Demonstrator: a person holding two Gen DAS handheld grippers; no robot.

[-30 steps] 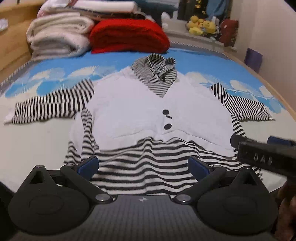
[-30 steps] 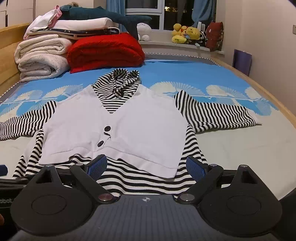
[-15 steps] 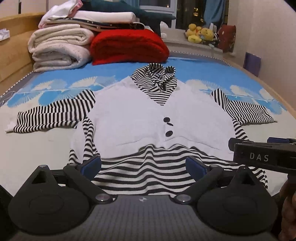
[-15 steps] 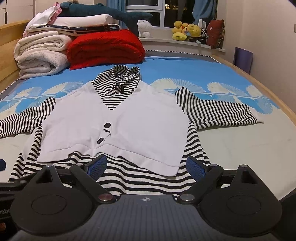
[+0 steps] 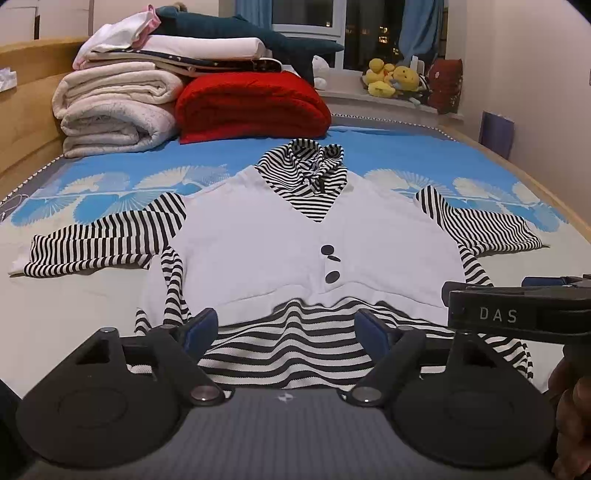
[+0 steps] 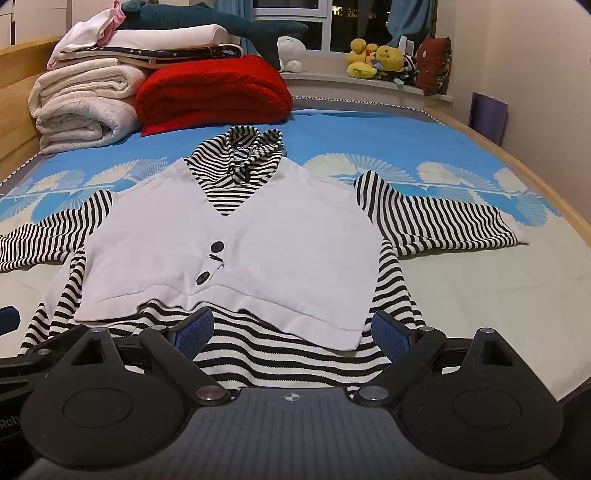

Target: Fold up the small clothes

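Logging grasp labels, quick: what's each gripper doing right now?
Left gripper: open, holding nothing, above the shirt hem.
Right gripper: open, holding nothing.

Ahead of me: bed sheet point(image 5: 399, 155), blue with white fan print, paler near me. Far left, folded cream blankets point(image 5: 114, 110) stacked, white linens point(image 5: 199, 50) on top, a dark teal plush point(image 6: 207, 22) across those. Red knit blanket point(image 5: 251, 107) touching the cream stack. Yellow stuffed toys point(image 6: 373, 59) on the windowsill.
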